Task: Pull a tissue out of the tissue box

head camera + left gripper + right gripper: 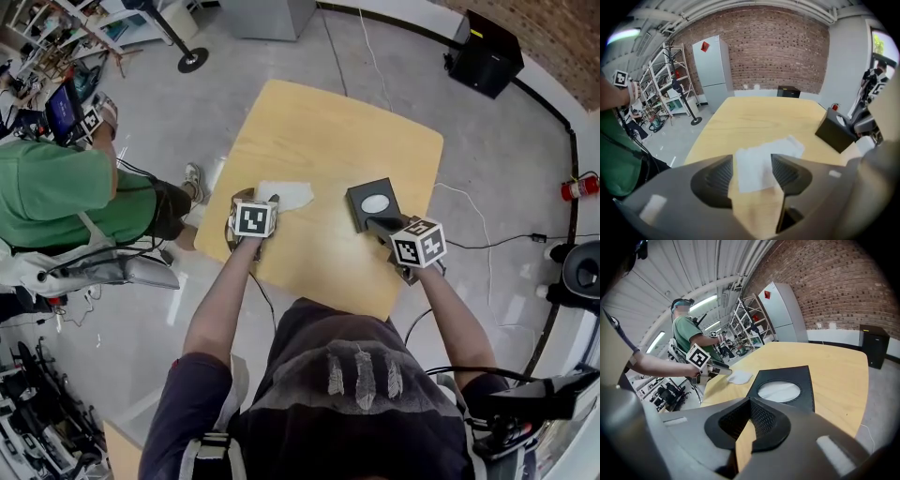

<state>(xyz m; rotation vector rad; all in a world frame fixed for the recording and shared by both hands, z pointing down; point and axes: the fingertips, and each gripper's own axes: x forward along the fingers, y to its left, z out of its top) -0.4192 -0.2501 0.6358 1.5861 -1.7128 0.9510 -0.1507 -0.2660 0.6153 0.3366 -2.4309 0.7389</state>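
Left tongs (752, 174) gape open over the tissue (286, 195), already out and flat on the table (319, 131) at nine o'clock from the box (373, 203), right tongs (749, 401) closed and empty, so the job looks done.

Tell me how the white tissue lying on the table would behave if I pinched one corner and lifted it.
Probably floppy: the tissue lies thin and flat on the table, so it would likely drape from the pinch. It looks very light, so a push may crumple it rather than slide it.
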